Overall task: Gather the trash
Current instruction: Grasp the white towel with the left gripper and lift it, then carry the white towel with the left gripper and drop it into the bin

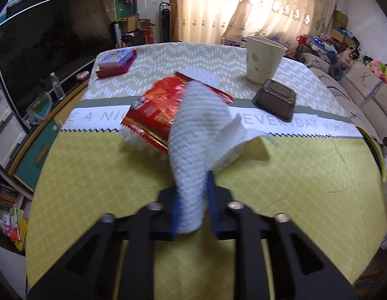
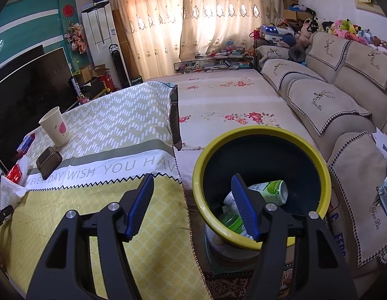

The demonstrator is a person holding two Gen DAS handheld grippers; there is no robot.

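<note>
Two fingers of left gripper (image 1: 193, 200) pinching white paper towel (image 1: 201, 135); right gripper (image 2: 191, 200) fingers spread, empty.

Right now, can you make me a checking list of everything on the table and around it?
Surface: table under a yellow and white patterned cloth.
Job's things: white paper towel pinched at one end, lying against the red snack bag; paper cup upright; dark tray upside down; bin beside the table, cans inside.
Clutter: blue box on a red tray at the far corner.
Grippers: left gripper shut on the paper towel; right gripper open, empty, by the bin.
Cables: nothing seen.
Surroundings: television, curtains, sofa with soft toys.
</note>
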